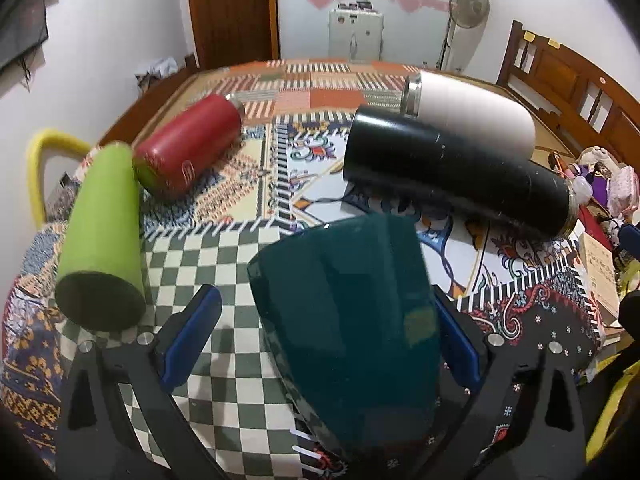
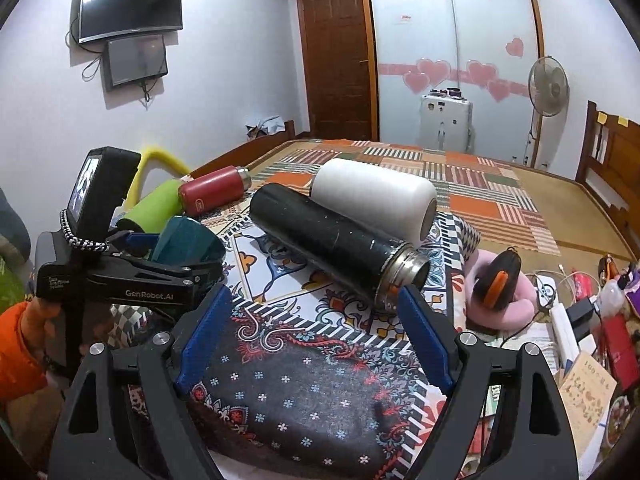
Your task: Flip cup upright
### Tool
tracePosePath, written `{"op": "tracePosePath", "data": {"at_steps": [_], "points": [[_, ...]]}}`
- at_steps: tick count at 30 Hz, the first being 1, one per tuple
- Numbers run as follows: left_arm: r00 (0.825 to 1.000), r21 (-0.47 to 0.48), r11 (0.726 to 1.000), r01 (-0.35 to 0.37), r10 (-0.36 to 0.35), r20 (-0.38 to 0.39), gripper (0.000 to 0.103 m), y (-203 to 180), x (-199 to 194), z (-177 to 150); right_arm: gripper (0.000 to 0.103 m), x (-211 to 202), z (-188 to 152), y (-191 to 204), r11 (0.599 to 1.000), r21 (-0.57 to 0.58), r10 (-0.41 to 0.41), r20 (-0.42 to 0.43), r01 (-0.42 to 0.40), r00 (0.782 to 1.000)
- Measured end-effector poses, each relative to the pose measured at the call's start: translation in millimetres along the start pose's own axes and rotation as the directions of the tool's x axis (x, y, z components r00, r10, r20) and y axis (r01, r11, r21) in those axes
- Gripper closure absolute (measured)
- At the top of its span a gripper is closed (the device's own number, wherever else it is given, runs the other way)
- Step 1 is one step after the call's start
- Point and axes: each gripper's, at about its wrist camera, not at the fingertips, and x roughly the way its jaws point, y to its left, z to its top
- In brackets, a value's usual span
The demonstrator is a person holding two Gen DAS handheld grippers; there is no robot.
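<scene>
Dark teal translucent plastic cup [image 1: 348, 328] sits between the blue-padded fingers [image 1: 192, 336] of the left gripper [image 1: 324, 344], tilted, its flat closed end toward the lens. The right pad touches its wall; a gap shows at the left pad, so a firm grip cannot be confirmed. Only the right wrist view shows the cup's open mouth [image 2: 188, 240], facing away from that gripper, above the patterned cloth [image 2: 304, 392]. Ahead of the left gripper lie a black steel flask [image 1: 460, 172] touching a white flask [image 1: 472, 112]; to its left, a green tumbler [image 1: 100, 236] and a red bottle [image 1: 188, 144]. Right gripper [image 2: 316, 340]: spread wide, holding nothing, black flask's mouth just beyond its right finger.
</scene>
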Motion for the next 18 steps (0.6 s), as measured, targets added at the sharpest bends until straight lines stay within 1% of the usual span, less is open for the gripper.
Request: {"op": "tracePosePath", "data": {"at_steps": [2, 3, 4, 11, 18], "points": [[0.999, -0.001, 0.999, 0.038, -0.038, -0.013, 0.012, 0, 2, 1, 0.020, 2, 0, 2, 1.000, -0.003, 0.001, -0.002, -0.001, 1.000], [0.998, 0.003, 0.998, 0.062, -0.061, -0.020, 0.022, -2, 1, 2, 0.020, 3, 0, 2, 1.000, -0.002, 0.003, -0.001, -0.003, 1.000], [0.998, 0.006, 0.998, 0.062, -0.062, -0.024, 0.024, -4, 1, 2, 0.020, 3, 0, 3, 1.000, 0.001, 0.004, -0.001, -0.004, 1.000], [0.997, 0.014, 0.996, 0.083, -0.083, -0.006, 0.025, -4, -3, 1, 0.020, 4, 2, 4, 1.000, 0.015, 0.018, 0.004, -0.018, 1.000], [0.994, 0.009, 0.995, 0.098, -0.098, 0.044, 0.026, 4, -25, -3, 0.020, 1, 7, 10, 1.000, 0.008, 0.026, 0.032, -0.026, 0.999]]}}
